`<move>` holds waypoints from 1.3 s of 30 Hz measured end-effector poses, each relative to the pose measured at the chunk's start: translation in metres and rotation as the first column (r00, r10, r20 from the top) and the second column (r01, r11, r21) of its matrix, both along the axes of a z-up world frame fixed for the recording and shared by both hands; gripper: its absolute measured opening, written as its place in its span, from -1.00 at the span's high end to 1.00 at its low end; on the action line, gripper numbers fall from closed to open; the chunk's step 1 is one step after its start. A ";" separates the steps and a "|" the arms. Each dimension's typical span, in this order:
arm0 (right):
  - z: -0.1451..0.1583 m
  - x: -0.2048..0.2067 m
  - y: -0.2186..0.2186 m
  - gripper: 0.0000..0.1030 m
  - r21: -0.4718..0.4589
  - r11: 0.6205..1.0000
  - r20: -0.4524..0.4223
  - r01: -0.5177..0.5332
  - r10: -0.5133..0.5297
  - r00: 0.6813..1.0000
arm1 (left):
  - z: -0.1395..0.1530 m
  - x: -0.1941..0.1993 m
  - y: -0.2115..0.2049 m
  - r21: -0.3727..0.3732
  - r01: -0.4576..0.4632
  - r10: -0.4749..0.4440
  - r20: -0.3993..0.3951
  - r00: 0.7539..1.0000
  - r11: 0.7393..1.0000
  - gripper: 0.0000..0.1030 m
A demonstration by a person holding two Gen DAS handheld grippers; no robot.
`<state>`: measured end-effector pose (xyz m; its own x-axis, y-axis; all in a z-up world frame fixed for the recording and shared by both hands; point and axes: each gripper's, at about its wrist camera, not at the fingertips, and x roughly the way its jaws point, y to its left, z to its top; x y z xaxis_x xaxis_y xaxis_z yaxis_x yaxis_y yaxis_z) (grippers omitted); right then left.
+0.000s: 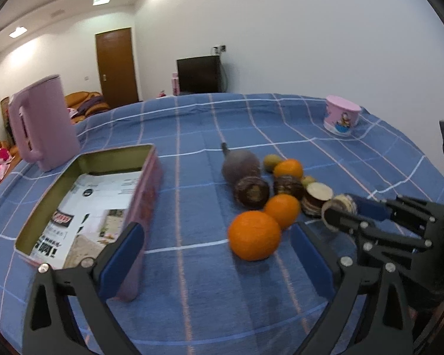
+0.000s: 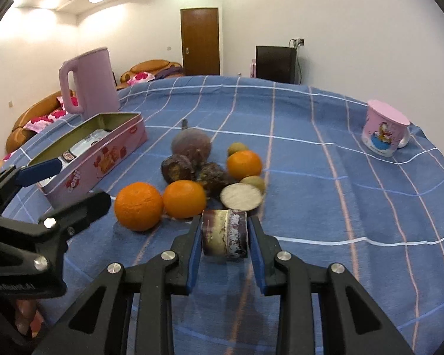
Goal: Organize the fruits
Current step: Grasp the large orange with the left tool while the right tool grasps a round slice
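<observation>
Two claws in play. Right claw [image 2: 224, 233] is clenched on a cut purple sugarcane chunk [image 2: 224, 235], blue pads pressing both its sides, chunk low over the blue checked tabletop [image 2: 325, 183] at the near edge of the fruit pile. Can't tell if it's lifted clear or touching the cloth. Left claw [image 1: 219, 254] is released, jaws spread wide, nothing between them; nearest orange [image 1: 254, 235] sits just ahead of its right finger.

Pile: three oranges, second orange [image 2: 185, 198] touching the near one, third orange [image 2: 244, 164] further back. Two dark round fruits [image 2: 177, 168] in the middle, a purple-grey round fruit with stem [image 2: 191, 145] behind them, another cane piece with pale cut face [image 2: 241, 196] just beyond my grip, small green fruits [image 2: 236, 148] beside the oranges.

Open pink tin box [image 2: 103, 153] left of the pile, printed paper inside, no fruit in it. Pink jug [image 2: 88, 82] behind the box. Pink cartoon mug [image 2: 383, 128] far right, well apart
</observation>
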<state>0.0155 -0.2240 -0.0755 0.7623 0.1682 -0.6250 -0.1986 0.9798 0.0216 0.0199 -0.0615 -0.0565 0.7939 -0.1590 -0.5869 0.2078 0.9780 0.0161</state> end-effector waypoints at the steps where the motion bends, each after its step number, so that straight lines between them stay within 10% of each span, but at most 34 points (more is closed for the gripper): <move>1: 0.001 -0.001 -0.003 0.39 -0.004 1.000 0.012 0.015 -0.015 1.000 | -0.001 0.002 -0.005 0.006 0.024 -0.024 -0.009 1.000 1.000 -0.76; 18: 0.000 0.002 -0.020 0.39 0.047 0.998 0.021 0.029 -0.030 0.999 | -0.020 0.037 -0.028 0.022 0.113 -0.107 -0.190 0.976 0.993 -0.46; 23: 0.000 0.001 -0.018 0.39 0.033 0.999 0.028 0.022 -0.023 0.999 | -0.029 0.046 -0.025 -0.015 0.122 -0.122 -0.261 0.958 0.992 -0.05; 39: 0.003 -0.008 -0.010 0.39 0.003 1.000 0.083 0.007 -0.007 0.997 | -0.018 0.030 -0.012 -0.052 0.108 -0.115 -0.161 0.980 0.993 0.05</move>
<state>0.0072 -0.2341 -0.0723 0.8128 0.1639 -0.5590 -0.1927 0.9812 0.0075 0.0499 -0.0734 -0.0745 0.6641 -0.2688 -0.6977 0.3120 0.9476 -0.0681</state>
